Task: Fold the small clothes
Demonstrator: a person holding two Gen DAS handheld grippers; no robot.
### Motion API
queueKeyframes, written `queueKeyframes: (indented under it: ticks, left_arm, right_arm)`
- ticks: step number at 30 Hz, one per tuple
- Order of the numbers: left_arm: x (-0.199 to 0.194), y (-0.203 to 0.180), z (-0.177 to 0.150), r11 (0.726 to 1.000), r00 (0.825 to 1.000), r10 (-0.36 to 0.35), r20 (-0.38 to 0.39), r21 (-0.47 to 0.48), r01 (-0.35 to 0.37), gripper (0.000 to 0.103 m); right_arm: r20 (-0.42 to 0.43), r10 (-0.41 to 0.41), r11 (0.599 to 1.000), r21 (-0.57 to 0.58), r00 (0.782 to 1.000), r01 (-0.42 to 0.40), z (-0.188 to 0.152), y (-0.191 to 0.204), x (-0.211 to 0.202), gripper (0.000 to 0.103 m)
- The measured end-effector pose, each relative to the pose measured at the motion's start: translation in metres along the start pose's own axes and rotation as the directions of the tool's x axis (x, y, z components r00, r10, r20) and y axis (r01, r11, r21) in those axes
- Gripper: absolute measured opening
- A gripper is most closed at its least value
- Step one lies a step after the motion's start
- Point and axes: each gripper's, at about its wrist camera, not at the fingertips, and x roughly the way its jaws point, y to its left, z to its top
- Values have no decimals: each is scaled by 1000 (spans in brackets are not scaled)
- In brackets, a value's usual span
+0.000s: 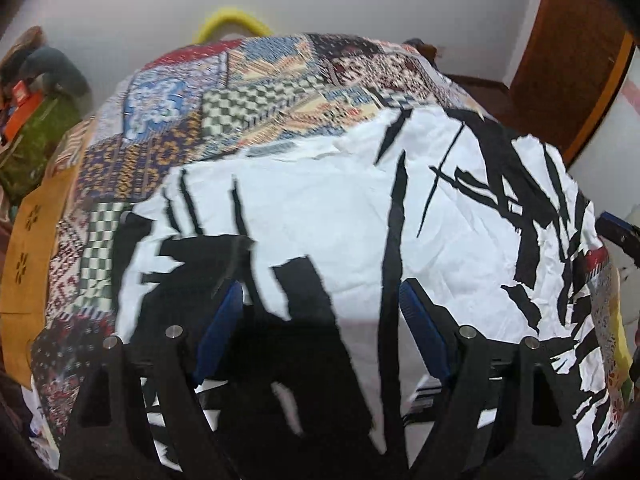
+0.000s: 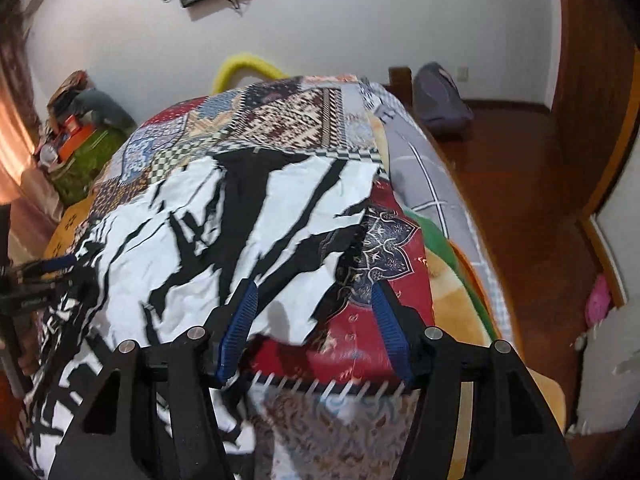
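A white garment with black brush-stroke print (image 1: 328,216) lies spread on a patchwork bedspread (image 1: 224,112). My left gripper (image 1: 320,292) is open, its blue-padded fingers (image 1: 224,320) hovering over the garment's near middle. In the right wrist view the same garment (image 2: 192,232) lies to the left. My right gripper (image 2: 314,292) is open over the garment's right edge, where its torn-looking hem meets the red patch of the bedspread (image 2: 360,320). The left gripper (image 2: 52,266) shows at the left edge of the right wrist view; the right gripper's blue tip (image 1: 618,228) shows at the right edge of the left wrist view.
A yellow curved bar (image 1: 232,24) stands behind the bed. Cluttered bags (image 2: 76,136) sit at the far left. A grey blanket (image 2: 432,184) hangs over the bed's right side above a wooden floor (image 2: 520,200). A dark bag (image 2: 440,96) lies on the floor by a wooden door (image 1: 572,60).
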Motion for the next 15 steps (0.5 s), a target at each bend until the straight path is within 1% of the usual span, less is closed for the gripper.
queueKeyframes:
  ticks: [5,7,9,10,12,15]
  left_arm:
    - [17,-10,0,1000,1000,-1,-16,23,2,80]
    - [21,-13,-1,999,1000,0,-16,33,0,80]
    - [22,-15,-2,999,1000,4,-14,40,-4,80]
    - [22,-16,-3,999,1000,5,-13,44,-4,80]
    - [21,-17,-3,999,1000,6,-11,51,-6,80]
    - [16,-17,-3,998,1000,2,-6,56,-2,80]
  right_arm:
    - [-18,30,999,30,999,-29,4,-7,21,54]
    - [-23,34,999,39,999,-34,5,-9,28,48]
    - [-29,45,998,47,999,-43,5,-10,33,32]
    - [-32,48,998,47,998,-46,5,-10,35,27]
    - [-41,61,997,51,997,-59,6,-11,39,14]
    - [-31,73,996,53,997,-71,8,-10,33,7]
